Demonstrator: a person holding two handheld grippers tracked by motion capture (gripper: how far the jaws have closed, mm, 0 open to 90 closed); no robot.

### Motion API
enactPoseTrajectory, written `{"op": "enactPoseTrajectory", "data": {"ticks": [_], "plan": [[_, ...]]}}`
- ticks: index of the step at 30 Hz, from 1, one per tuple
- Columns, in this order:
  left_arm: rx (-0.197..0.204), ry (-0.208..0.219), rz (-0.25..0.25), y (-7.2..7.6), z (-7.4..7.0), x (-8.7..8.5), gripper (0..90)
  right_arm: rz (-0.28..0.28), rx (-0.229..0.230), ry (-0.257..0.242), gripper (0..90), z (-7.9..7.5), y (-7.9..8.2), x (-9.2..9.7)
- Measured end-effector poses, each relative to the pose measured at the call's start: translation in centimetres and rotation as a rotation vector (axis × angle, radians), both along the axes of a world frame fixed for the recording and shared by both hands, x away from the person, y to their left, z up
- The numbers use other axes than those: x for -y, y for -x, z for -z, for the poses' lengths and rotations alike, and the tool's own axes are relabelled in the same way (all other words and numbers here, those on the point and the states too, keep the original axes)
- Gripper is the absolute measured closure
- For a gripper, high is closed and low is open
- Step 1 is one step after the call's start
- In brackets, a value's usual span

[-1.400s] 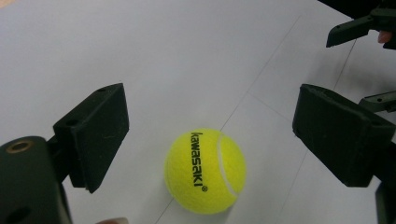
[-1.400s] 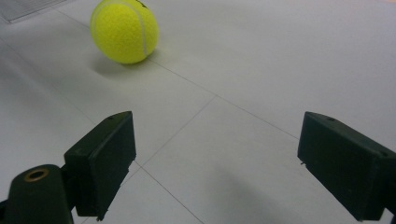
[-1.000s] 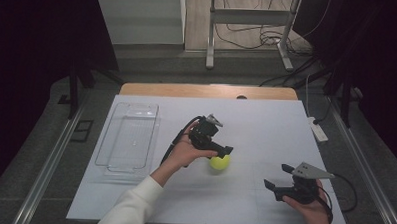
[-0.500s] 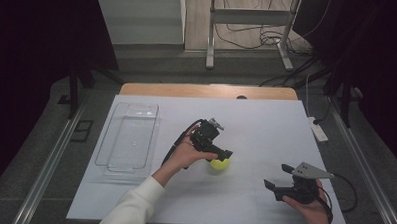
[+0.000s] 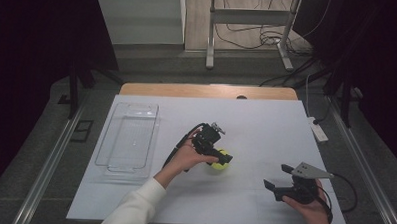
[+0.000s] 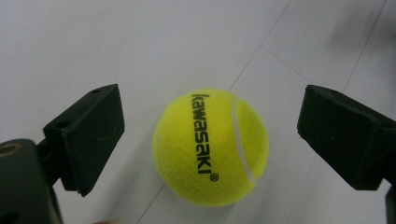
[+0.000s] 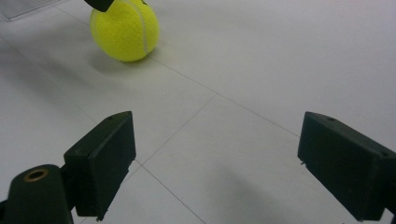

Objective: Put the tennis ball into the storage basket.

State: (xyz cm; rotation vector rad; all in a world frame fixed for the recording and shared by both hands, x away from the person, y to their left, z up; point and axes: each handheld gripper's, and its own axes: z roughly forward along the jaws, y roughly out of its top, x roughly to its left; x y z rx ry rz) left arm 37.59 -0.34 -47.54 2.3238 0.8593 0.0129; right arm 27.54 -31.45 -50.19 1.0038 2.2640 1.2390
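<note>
A yellow tennis ball (image 5: 222,161) with black lettering rests on the white table (image 5: 266,124) near its middle. My left gripper (image 5: 218,156) reaches over it from the left. In the left gripper view the ball (image 6: 210,147) sits between the two black jaws with a gap on each side. The left gripper (image 6: 212,100) is open and its jaws have just been opening, the pads clear of the ball. My right gripper (image 5: 278,177) is held near the front right of the table, open and empty. The right gripper view shows the ball (image 7: 125,30) farther off beyond the right gripper (image 7: 215,154).
A clear plastic tray (image 5: 134,105) lies empty on the left part of the table. A white power strip (image 5: 318,131) lies at the right edge. Stand legs and cables are on the floor beyond the far edge.
The left gripper has edged slightly down and nearer over the ball. The ball and the right gripper have stayed where they were.
</note>
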Motion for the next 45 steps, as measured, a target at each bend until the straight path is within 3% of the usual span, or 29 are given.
{"op": "enactPoseTrajectory", "data": {"ticks": [7, 26, 32, 36, 45], "plan": [[-0.012, -0.030, 0.011, -0.1, 0.6, 0.6, 8.4, 0.000, -0.002, 0.000, 11.9, 0.0, 0.0, 0.0], [-0.043, -0.040, 0.005, 0.0, 1.5, 1.0, 10.9, 0.000, -0.004, 0.001, 11.9, 0.1, 0.0, 0.0], [-0.052, -0.042, 0.004, 0.0, 1.6, 0.7, 16.6, -0.001, -0.005, 0.002, 11.9, 0.1, -0.1, 0.0], [-0.048, -0.048, -0.003, 0.1, 1.7, 0.7, 26.0, -0.001, -0.004, 0.002, 11.9, 0.1, -0.1, 0.0], [-0.026, -0.061, -0.005, 0.3, 1.5, 0.8, 27.5, 0.000, -0.005, 0.002, 11.9, 0.1, -0.1, 0.0]]}}
